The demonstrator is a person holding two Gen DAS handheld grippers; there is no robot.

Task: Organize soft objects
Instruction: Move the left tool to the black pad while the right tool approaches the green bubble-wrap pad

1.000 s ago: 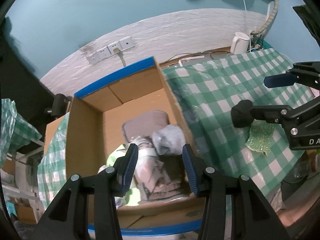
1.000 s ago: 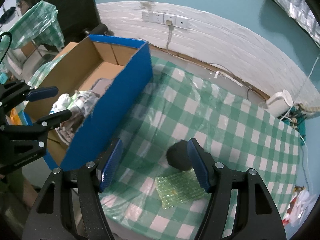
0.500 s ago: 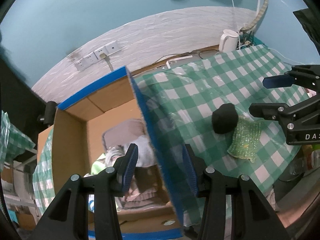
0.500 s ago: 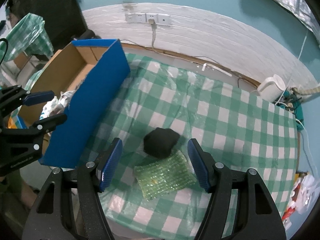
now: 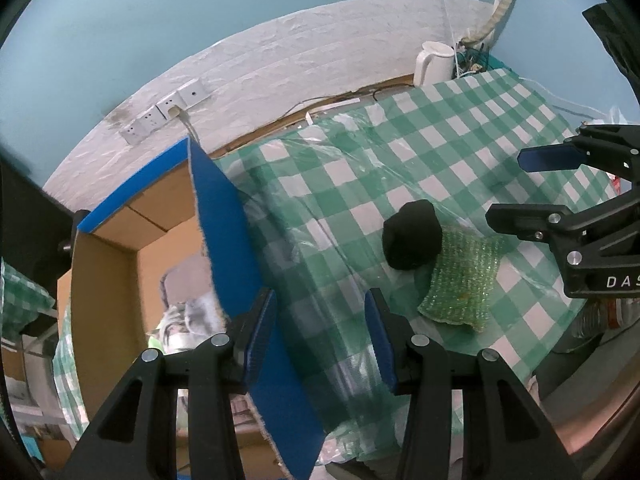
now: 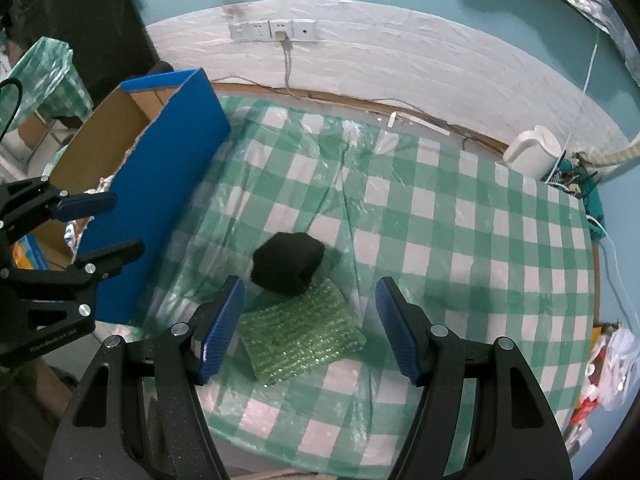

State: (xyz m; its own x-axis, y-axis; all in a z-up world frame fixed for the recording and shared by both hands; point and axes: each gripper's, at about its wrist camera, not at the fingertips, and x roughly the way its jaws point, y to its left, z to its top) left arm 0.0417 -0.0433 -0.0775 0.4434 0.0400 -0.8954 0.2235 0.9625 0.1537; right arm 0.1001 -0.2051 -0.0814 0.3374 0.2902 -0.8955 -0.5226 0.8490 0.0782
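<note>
Tongs on both sides stood spread and empty. Right tongs (image 6: pixel 310 328) hung above the counter (image 6: pixel 460 216), framing two soft items; left tongs (image 5: pixel 320 336) straddled the blue wall of the cardboard box (image 5: pixel 224 216), nothing between the pads.

Targets: a black soft lump (image 6: pixel 287 263) resting partly on a green bubble-wrap sheet (image 6: pixel 298 342), the two touching, both near the counter's front edge and just beside the box. The box sat at the counter's left end, with cloth items (image 5: pixel 188 316) bundled inside.

Step in hand, as judged: pick-up of the next soft item by the right tongs. Best taken by lowering onto the black lump first, since it overlaps the sheet; centre the pads on its bulk, squeeze gently, lift straight so the sheet underneath is not dragged. The sheet lies flat, so a pinch at a raised edge should serve better than a press from above.

Count: two tongs, one box, one black lump, one green sheet, one white kettle (image 6: pixel 532 152) at the far corner. Cloth pieces in the box too tangled to count.
</note>
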